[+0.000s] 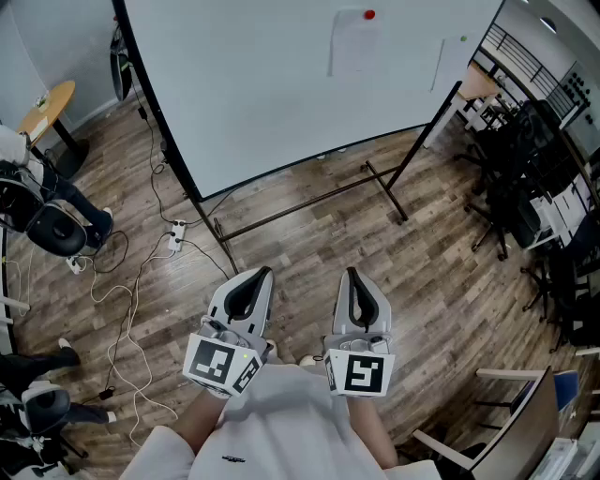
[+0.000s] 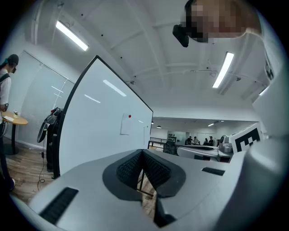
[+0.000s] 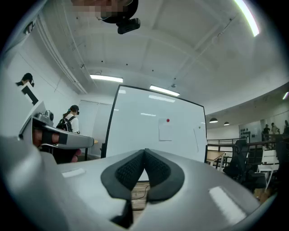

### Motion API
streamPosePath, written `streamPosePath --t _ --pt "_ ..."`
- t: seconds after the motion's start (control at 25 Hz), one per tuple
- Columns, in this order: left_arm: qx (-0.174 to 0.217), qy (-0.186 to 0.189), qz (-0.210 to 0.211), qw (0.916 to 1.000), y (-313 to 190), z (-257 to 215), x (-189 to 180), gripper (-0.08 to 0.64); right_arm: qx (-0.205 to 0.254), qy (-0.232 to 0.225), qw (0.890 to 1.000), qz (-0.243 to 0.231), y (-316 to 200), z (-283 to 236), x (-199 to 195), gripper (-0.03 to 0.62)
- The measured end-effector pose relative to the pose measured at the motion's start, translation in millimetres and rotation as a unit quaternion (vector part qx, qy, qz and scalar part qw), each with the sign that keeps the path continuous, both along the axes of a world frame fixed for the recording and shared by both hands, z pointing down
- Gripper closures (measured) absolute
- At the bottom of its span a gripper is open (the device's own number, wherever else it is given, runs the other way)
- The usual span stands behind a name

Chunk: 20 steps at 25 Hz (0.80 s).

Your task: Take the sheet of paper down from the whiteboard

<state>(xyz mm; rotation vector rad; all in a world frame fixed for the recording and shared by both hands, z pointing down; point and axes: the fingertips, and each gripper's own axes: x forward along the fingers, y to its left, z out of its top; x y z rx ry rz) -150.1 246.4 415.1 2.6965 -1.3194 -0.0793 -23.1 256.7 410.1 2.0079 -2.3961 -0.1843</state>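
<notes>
A white sheet of paper [image 1: 354,49] hangs on the whiteboard [image 1: 262,84], pinned at its top by a red magnet [image 1: 369,14]. The same paper [image 3: 165,131] shows in the right gripper view under the red magnet [image 3: 168,120], and the paper [image 2: 125,125] shows small in the left gripper view. My left gripper [image 1: 255,277] and right gripper [image 1: 352,276] are held level side by side close to my body, well short of the board. Both have their jaws shut with nothing between them.
The whiteboard stands on a dark metal frame [image 1: 375,183] over a wood floor. Cables and a power strip [image 1: 174,234] lie at the left. Black office chairs [image 1: 525,187] crowd the right. A person [image 3: 71,118] stands left of the board by a round table [image 1: 47,103].
</notes>
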Motion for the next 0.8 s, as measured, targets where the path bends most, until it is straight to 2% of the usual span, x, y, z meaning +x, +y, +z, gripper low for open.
streamPosePath --t 0.2,0.4,0.8 --pt "-0.003 -0.007 -0.007 0.9999 5.1 -1.7 23.7 0.554 0.006 -0.009 1.0 -0.006 4.4 -3.2 23.3 0.581" --pt "-0.006 -0.027 -0.001 0.9996 20.3 2.9 57.3 0.554 0.0 -0.05 0.999 0.007 20.3 6.2 56.5 0.581" --pt "-0.008 -0.028 -0.021 0.9994 29.1 8.0 97.1 0.554 -0.004 -0.062 0.998 -0.007 30.3 21.1 97.1 0.581"
